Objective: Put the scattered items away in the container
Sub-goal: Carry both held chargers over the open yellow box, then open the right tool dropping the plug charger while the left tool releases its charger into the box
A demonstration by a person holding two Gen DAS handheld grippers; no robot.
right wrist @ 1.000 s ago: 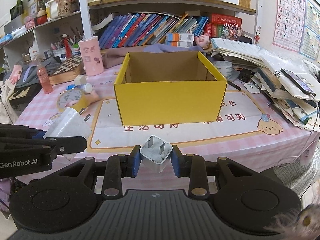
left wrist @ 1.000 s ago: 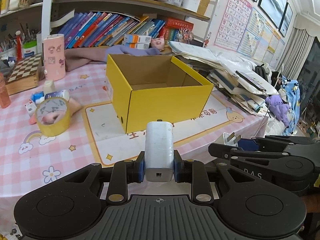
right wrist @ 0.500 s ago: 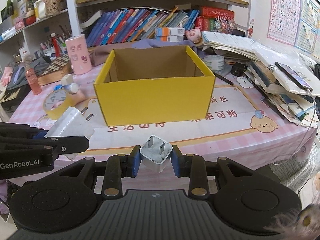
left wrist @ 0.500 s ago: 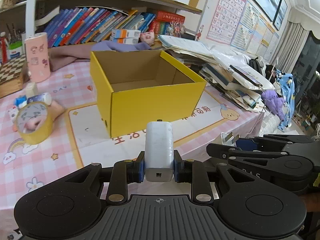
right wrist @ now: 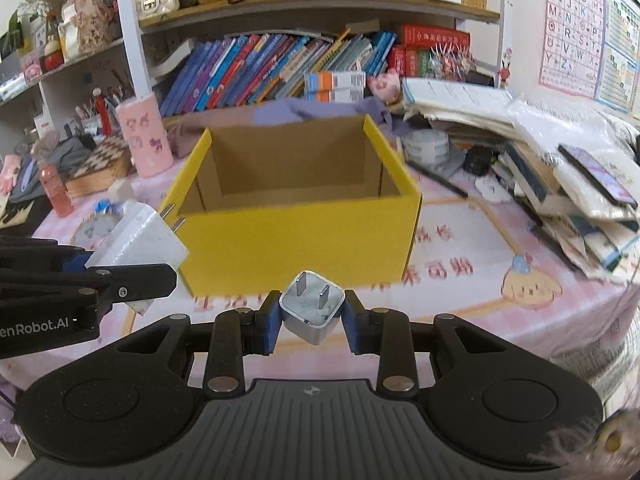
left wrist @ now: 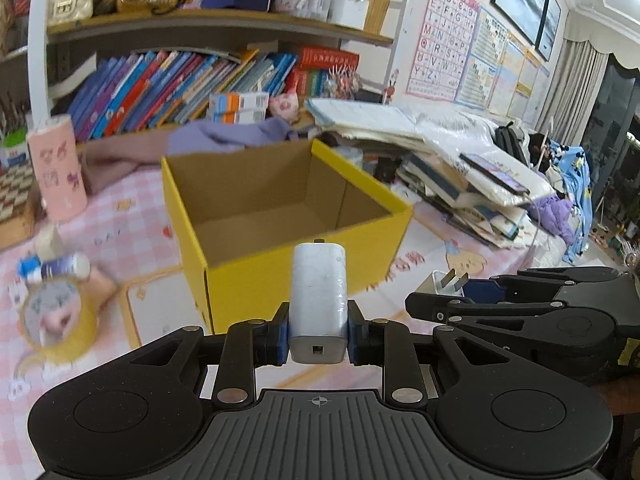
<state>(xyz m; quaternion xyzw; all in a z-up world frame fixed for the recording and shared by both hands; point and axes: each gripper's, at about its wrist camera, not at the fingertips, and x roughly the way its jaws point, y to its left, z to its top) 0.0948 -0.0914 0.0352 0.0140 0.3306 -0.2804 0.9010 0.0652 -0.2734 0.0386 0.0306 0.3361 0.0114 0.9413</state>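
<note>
Left gripper (left wrist: 318,334) clamped large charger (left wrist: 319,298), right gripper (right wrist: 308,316) small charger (right wrist: 313,306); both needed carrying over box (right wrist: 296,232) rim before release.

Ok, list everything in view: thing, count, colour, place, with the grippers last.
box: 1, yellow, open, mid-table.
large charger: 1, white, in left gripper.
small charger: 1, white, prongs up, in right gripper.
tape roll: 1, yellow, left of box.
canister: 1, pink, behind box on the left.
chessboard: 1, wooden, far left.
paper and book pile: 1, mixed, right.
tablecloth: 1, pink check.
left gripper: 1, black, shut on large charger.
right gripper: 1, black, shut on small charger.
</note>
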